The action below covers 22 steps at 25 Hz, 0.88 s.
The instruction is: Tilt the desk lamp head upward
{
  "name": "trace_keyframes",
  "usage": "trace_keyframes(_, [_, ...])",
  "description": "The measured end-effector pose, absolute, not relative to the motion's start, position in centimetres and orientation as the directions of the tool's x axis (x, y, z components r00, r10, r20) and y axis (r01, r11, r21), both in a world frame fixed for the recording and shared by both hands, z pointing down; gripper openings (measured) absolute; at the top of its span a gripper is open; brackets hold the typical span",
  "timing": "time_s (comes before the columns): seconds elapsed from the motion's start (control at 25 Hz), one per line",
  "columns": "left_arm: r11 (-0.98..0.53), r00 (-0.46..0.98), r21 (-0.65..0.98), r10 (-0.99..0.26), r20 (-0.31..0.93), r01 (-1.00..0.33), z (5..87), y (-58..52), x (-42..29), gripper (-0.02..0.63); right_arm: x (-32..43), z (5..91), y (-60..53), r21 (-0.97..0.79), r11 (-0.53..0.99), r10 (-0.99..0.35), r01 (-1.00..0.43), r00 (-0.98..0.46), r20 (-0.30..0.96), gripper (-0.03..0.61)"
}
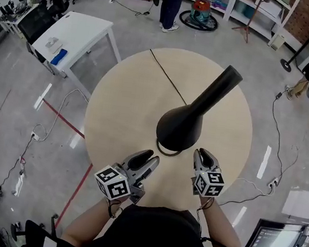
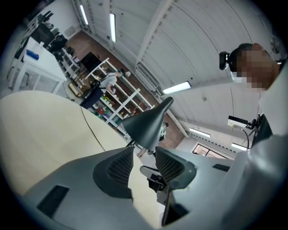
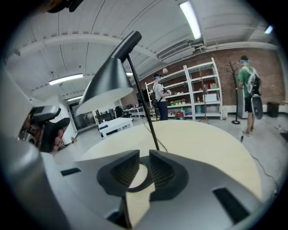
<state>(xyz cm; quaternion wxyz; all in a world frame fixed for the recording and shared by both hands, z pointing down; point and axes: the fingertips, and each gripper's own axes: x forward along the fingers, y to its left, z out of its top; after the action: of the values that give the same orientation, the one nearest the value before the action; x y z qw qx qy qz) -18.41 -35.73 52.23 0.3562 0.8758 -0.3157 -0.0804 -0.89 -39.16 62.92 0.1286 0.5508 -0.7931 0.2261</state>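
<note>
A black desk lamp stands on the round wooden table (image 1: 122,116). Its cone head (image 1: 181,126) faces down toward me, over its ring base (image 1: 168,149). The neck (image 1: 220,86) slants up and away. My left gripper (image 1: 151,158) sits just left of the base, its jaws a narrow gap apart and empty. The right gripper (image 1: 203,152) is just right of the head, also narrowly apart and empty. The lamp head (image 2: 148,126) rises beyond the left gripper (image 2: 144,157). In the right gripper view the head (image 3: 105,85) and thin stem (image 3: 144,108) stand above the right gripper (image 3: 144,164).
A black cord (image 1: 168,77) runs across the tabletop to the far edge. A white table (image 1: 76,35) stands at back left, a person (image 1: 170,4) and shelves farther back. Cables and red tape (image 1: 60,115) lie on the floor; a monitor (image 1: 273,246) is at right.
</note>
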Motion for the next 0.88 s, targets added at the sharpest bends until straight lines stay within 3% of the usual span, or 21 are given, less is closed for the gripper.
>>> trace_keyframes(0.44, [-0.478,0.807,0.781,-0.587,0.055,-0.401,52.2,-37.6,-15.5,0.144,-1.8,67.6,-45.7,-0.074,0.428,-0.759,-0.901,-0.403,0.511,0.067])
trace_keyframes(0.68, [-0.44,0.8,0.846,-0.6,-0.026,-0.303,52.2,-38.5,-14.9,0.143,-2.5,63.6,-49.5,-0.021,0.464,-0.811,-0.886,-0.434,0.392,0.077])
trace_keyframes(0.88, [-0.424,0.783,0.852,-0.622,-0.026,-0.308,52.6,-38.8,-15.2,0.143,-4.1,60.0,-50.4,0.063,0.544,-0.805,-0.837,-0.499,0.321,0.103])
